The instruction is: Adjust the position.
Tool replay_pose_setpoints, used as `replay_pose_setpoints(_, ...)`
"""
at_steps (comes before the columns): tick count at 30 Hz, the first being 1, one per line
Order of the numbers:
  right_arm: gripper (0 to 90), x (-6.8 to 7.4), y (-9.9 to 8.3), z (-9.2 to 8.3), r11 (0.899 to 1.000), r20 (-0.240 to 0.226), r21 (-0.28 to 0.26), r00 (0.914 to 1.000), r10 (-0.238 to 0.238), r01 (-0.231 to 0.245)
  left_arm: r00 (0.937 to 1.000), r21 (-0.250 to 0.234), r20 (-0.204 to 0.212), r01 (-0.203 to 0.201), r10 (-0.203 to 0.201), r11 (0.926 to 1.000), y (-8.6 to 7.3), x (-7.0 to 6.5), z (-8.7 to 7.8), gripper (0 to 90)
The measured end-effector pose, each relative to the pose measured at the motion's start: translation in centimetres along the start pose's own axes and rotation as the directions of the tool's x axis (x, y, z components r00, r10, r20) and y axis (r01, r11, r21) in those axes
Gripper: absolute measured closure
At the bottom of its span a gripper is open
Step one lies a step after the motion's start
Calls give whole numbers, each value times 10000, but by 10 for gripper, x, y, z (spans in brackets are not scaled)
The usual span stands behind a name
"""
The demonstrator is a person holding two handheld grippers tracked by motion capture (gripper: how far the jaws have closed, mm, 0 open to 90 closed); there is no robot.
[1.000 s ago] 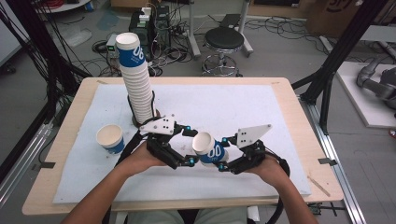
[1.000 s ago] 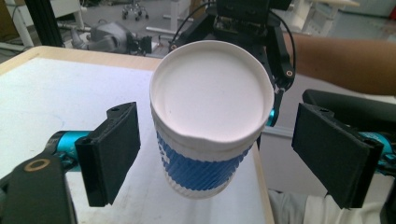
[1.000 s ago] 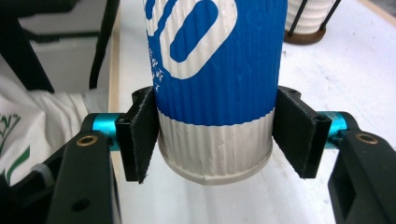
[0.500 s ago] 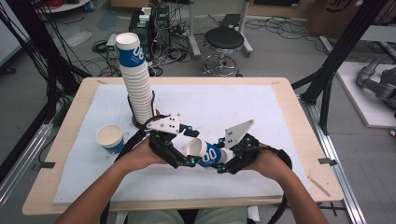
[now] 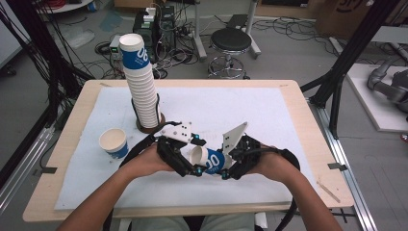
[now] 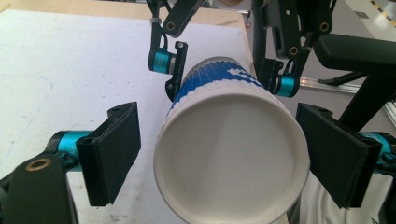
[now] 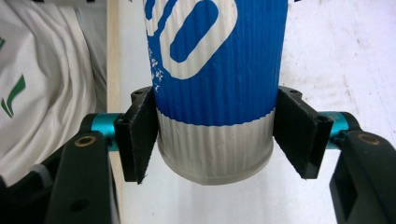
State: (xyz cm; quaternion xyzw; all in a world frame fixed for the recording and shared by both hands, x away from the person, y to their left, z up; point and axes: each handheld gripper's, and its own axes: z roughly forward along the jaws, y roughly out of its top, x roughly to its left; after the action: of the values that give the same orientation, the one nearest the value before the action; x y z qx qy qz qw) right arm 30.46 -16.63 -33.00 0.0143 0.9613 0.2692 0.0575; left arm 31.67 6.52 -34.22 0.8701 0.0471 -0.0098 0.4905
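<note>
Nearest the person's edge of the table point(image 5: 288, 125), two forearms came in from below, each hand carrying a gripper, and the two tools met over the white mat point(image 5: 269, 115) around one blue-and-white paper cup point(image 5: 210, 160). That cup lay on its side in the air, its open mouth turned toward the left gripper point(image 5: 188, 161) and its base toward the right gripper point(image 5: 226, 168).

Seen along the right gripper point(image 7: 215, 140), the black pads bore against the ribbed wall of the cup point(image 7: 215, 93) close to its base, pinching it; those jaws had just been easing apart a little with the cup between them, yet both pads remained in contact with the paper. Seen along the left gripper point(image 6: 224, 161), the jaws stood spread to either side of the cup's rim point(image 6: 231, 158), with a gap showing on the left pad's side and the right pad close by the rim.

Farther out, a single cup point(image 5: 114, 143) stood upright on the mat at the left. Beyond it, a tall stack of cups point(image 5: 141, 82) rose from a dark round base, well apart from the held cup.
</note>
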Motion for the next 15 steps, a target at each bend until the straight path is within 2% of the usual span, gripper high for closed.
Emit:
replay_pose_setpoints(6,352,0,6,-1,9982,-55,586,9999,-94,97,9999,227,63,111,-112,9997,-1,2,0,183)
replay_pose_setpoints(12,352,-1,8,-2,9967,-63,797,9998,-171,176,9990,366,441,76,-92,9993,-2,2,1,280)
replay_pose_setpoints(15,352,0,8,-2,9962,-78,844,9997,-216,221,9990,466,445,-52,31,9989,-2,2,2,298)
